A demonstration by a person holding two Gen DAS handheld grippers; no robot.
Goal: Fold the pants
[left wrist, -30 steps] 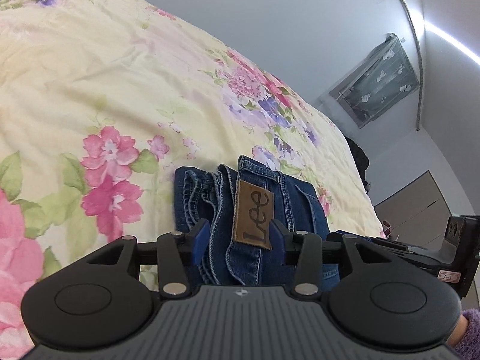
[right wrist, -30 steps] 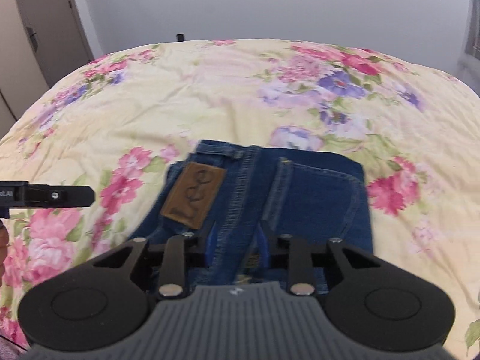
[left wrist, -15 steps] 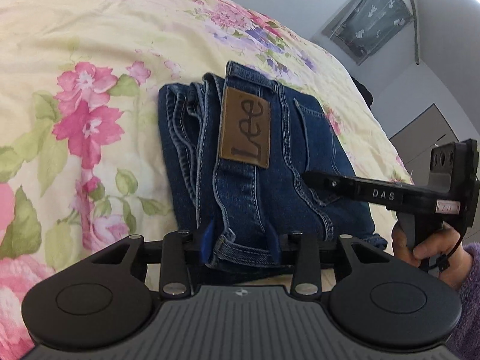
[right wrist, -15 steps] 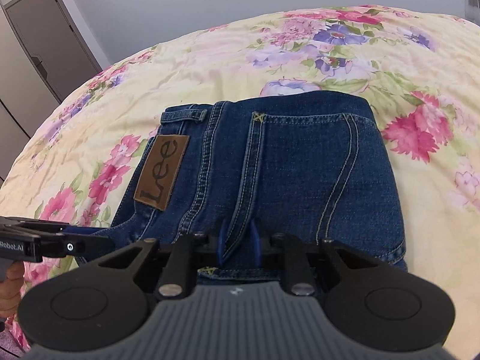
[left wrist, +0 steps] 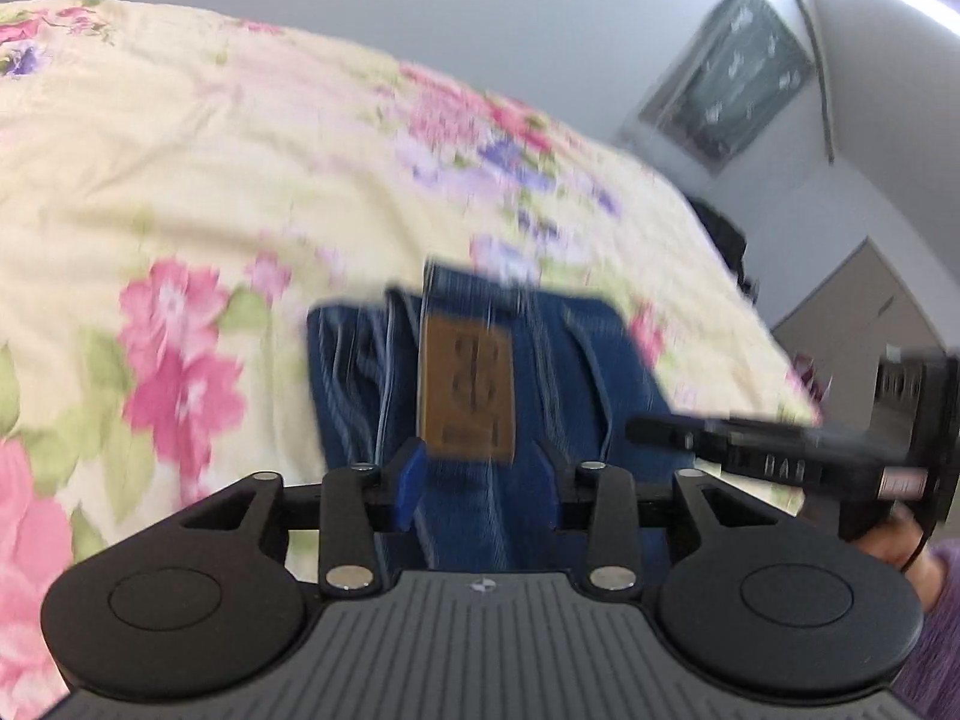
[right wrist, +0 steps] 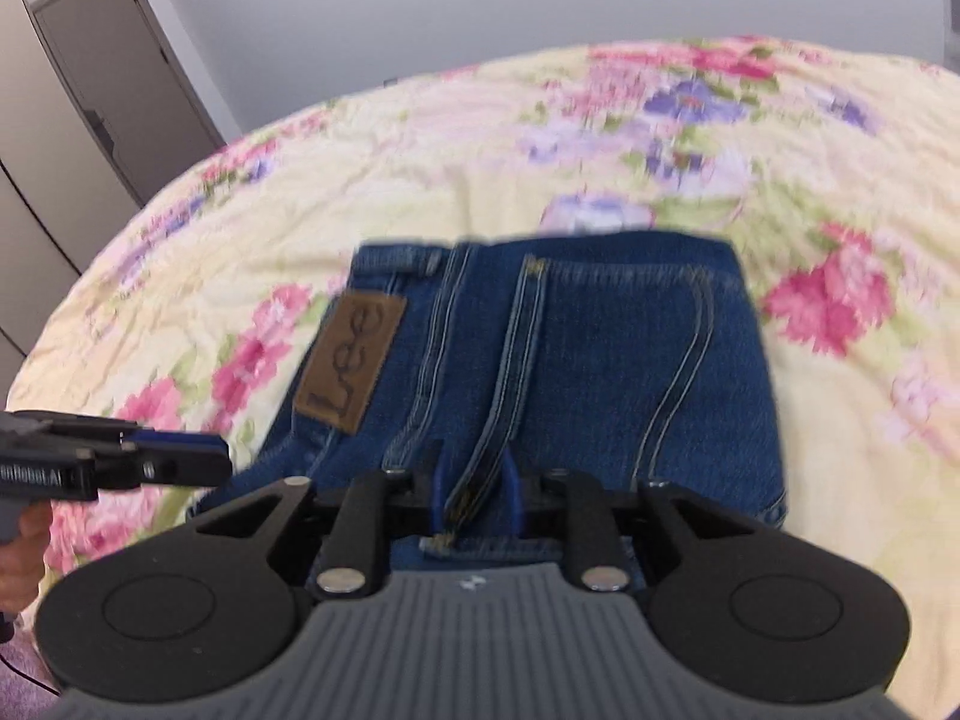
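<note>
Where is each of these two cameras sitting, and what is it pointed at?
Left wrist: rides the left tool, facing down over the folded jeans on the floral bedspread; the right tool and a hand show.
Right wrist: rides the right tool, over the jeans; the left tool enters.
Shared: jeans, leather patch, bedspread.

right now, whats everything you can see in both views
jeans: one, dark blue, folded on the bed, near edge by both tools
leather patch: one, brown, on the jeans' waistband
bedspread: one, cream with pink and purple flowers, under the jeans
door: one, grey-brown, far left of the right wrist view
wall hanging: one, dark, upper right of the left wrist view
left tool: black, blue pads, denim between them
right tool: black, blue pads, a denim seam between them
</note>
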